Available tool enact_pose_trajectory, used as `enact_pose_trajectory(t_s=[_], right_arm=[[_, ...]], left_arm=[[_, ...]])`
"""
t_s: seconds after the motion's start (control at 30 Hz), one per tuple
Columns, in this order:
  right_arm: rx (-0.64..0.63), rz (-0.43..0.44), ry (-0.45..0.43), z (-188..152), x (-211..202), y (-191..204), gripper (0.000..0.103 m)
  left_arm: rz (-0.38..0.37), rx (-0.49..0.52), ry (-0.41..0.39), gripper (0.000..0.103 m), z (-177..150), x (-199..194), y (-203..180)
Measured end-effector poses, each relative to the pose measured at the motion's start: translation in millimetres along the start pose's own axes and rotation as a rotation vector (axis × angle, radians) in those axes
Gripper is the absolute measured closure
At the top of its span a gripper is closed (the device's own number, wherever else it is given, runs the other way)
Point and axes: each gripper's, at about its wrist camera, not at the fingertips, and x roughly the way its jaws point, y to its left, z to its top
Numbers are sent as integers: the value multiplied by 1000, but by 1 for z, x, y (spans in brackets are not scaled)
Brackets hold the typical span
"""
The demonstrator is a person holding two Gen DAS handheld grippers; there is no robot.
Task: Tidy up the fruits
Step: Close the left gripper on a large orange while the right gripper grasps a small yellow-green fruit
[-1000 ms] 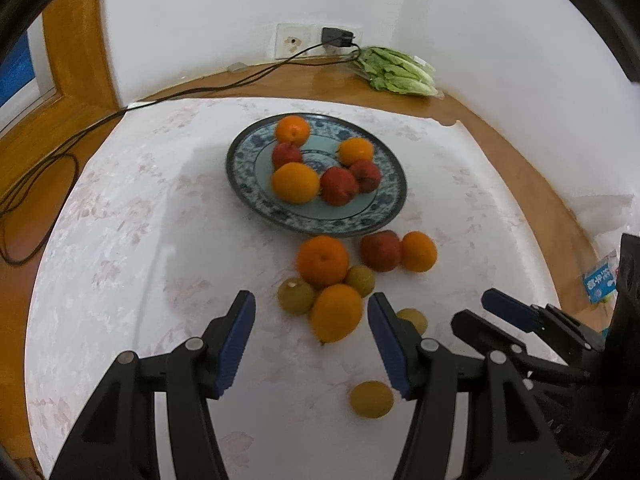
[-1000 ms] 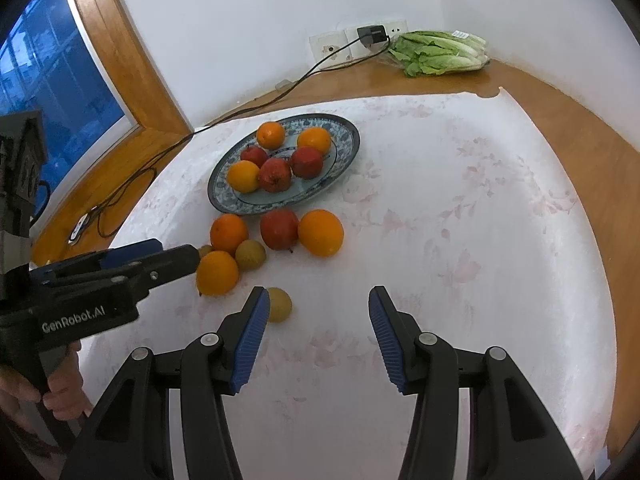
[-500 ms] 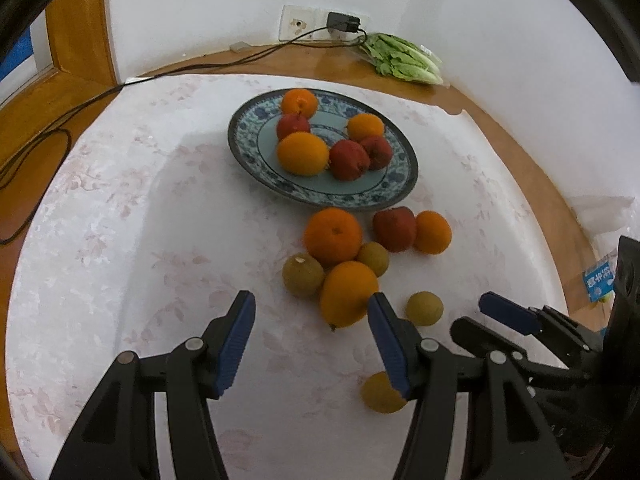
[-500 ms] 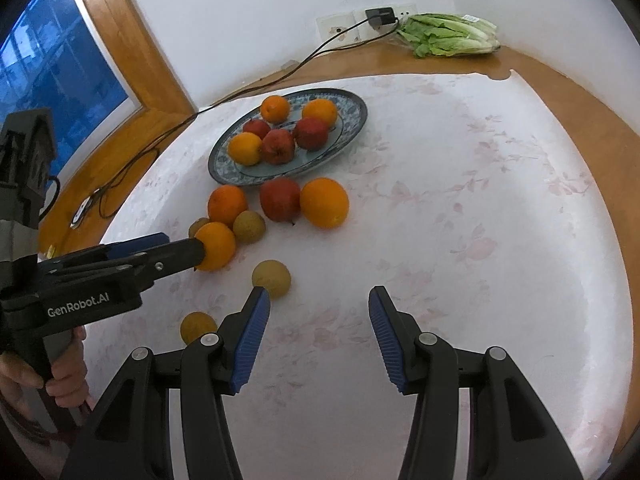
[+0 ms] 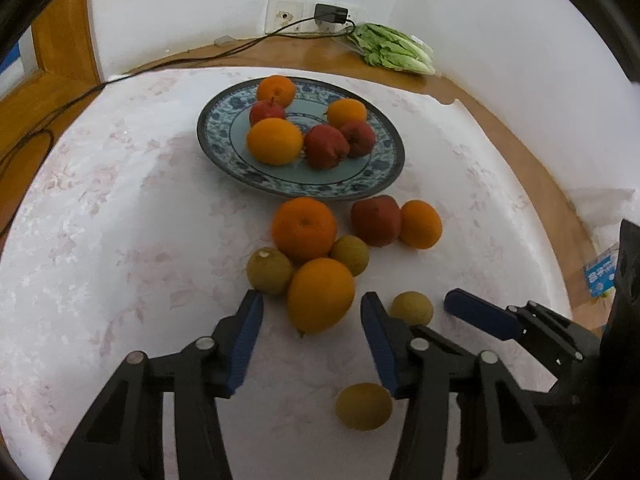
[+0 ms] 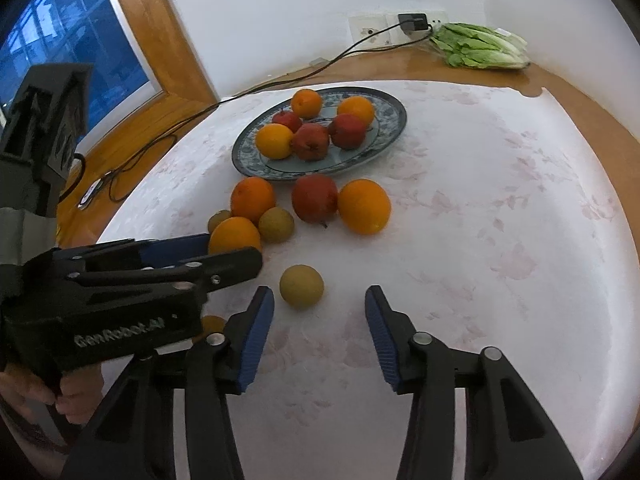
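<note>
A blue patterned plate [image 5: 376,184] [image 6: 390,128] holds several oranges and red apples. Loose fruit lies in front of it on the white cloth: oranges, a red apple [image 5: 376,220] [image 6: 314,198] and small yellow-green fruits. My left gripper [image 5: 312,320] is open, its fingers on either side of the nearest orange [image 5: 320,294] [image 6: 234,236], not touching it. My right gripper [image 6: 319,320] is open and empty, just behind a small yellow-green fruit [image 6: 301,286] [image 5: 412,308]. Another small fruit [image 5: 363,406] lies under the left gripper.
A bunch of lettuce [image 5: 394,50] [image 6: 480,46] lies at the back by a wall socket with a black cable [image 6: 256,88]. The round wooden table edge [image 5: 532,168] shows beyond the cloth. A window [image 6: 60,48] is at the left.
Both grippers have moved forward toward the loose fruit. The left one now straddles the nearest orange; the right one has come closer to the small yellow-green fruit. Both stay open.
</note>
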Motion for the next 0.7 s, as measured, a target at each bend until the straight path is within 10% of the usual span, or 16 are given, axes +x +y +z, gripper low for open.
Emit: enact_pose_trajectory(t_s=[0.2, 0.7], right_arm=[[-20, 4, -3, 2, 5, 4, 69], [-33, 27, -14, 4, 1, 9, 78]], left_arm=[[-20, -8, -4, 69, -1, -2, 5], [-40, 12, -30, 68, -3, -16, 5]])
